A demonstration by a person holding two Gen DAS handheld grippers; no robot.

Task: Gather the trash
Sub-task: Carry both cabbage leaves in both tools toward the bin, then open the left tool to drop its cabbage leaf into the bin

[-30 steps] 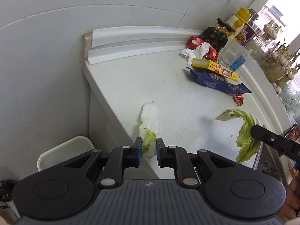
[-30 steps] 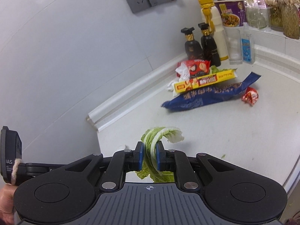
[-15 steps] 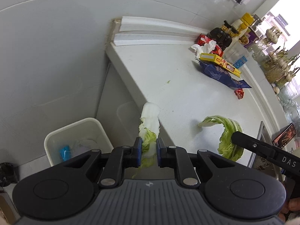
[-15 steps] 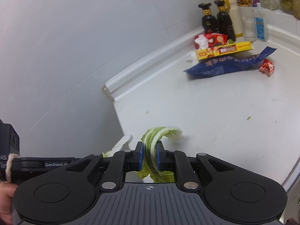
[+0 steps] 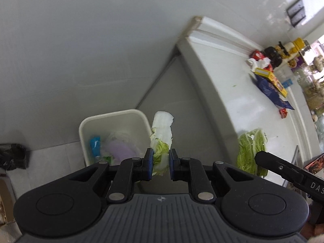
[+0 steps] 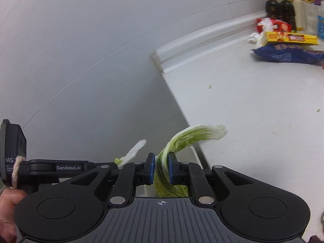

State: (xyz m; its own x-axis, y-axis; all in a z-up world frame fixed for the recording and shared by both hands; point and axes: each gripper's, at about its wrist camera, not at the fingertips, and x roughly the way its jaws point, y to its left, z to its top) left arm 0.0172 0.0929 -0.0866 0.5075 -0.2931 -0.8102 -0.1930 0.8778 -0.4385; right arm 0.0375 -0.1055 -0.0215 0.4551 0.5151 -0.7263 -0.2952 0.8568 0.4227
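Note:
My left gripper (image 5: 160,165) is shut on a cabbage leaf (image 5: 162,130) with a white stalk and holds it off the counter's left end, just right of a white trash bin (image 5: 85,121) on the floor. The bin holds blue and purple litter. My right gripper (image 6: 161,168) is shut on a second green cabbage leaf (image 6: 188,137) at the counter's left edge; this leaf also shows in the left wrist view (image 5: 251,149). The left gripper's leaf shows in the right wrist view (image 6: 131,151).
On the white counter (image 6: 253,111) far right lie a blue wrapper (image 6: 287,55), a yellow box (image 6: 289,38), a red packet (image 6: 277,25), white tissue (image 6: 257,37) and dark sauce bottles (image 6: 279,8). A black bag (image 5: 12,156) lies on the floor left.
Both grippers have moved left off the counter with their leaves. The trash bin has come into fuller view below the left gripper.

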